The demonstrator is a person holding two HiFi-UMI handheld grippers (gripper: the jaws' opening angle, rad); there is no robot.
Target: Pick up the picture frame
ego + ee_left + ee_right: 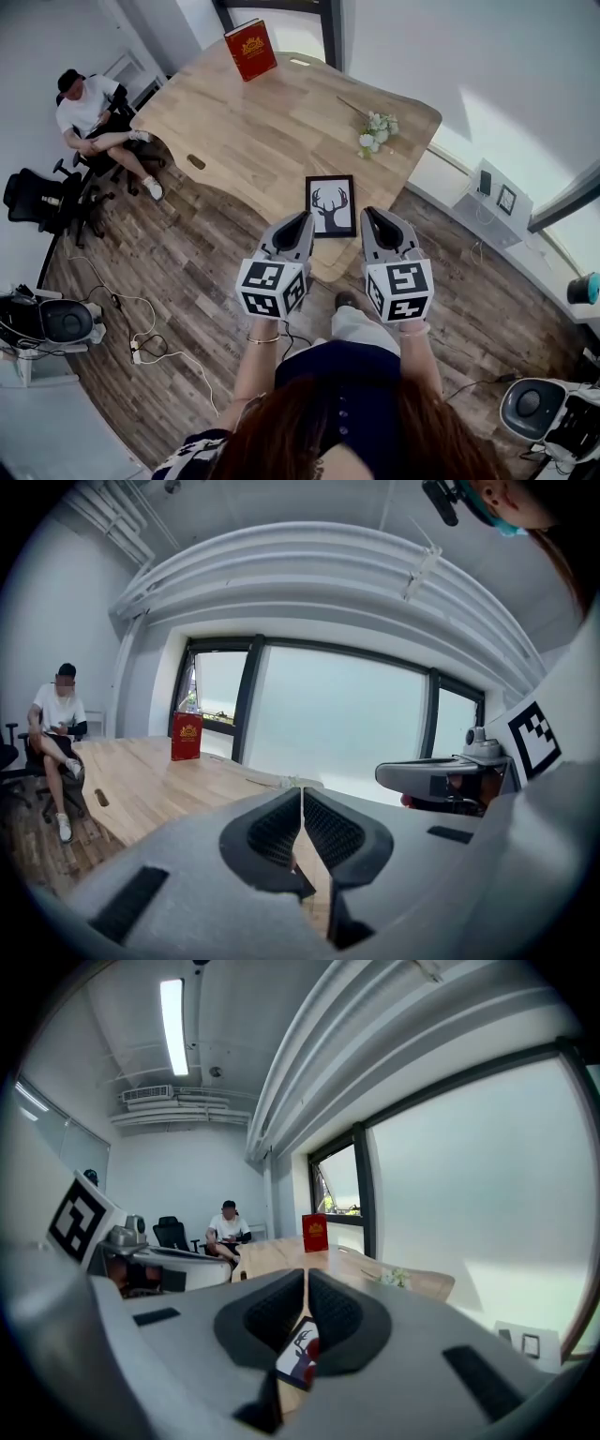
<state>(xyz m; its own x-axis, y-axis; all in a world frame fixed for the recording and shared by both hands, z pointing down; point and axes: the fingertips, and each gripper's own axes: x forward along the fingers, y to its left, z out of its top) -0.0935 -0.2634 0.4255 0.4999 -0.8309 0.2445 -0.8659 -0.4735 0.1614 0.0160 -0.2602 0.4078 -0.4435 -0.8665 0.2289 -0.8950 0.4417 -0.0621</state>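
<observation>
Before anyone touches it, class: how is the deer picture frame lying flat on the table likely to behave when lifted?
The picture frame looks thin and rigid, so it should probably lift stiffly. Lying flat on the wooden table, it offers little edge to pinch and may slide first. Its front may be glazed, so possibly fragile.

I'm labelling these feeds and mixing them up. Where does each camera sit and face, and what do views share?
Head view: on the person's head, facing steeply down at the table, picture frame; shows forearms, left hand-held gripper, right hand-held gripper.
Left gripper view: on the left hand-held gripper, looking along its shut jaws across the table.
Right gripper view: likewise on the right one; picture frame beyond shut jaws.
Shared by all: red book.
</observation>
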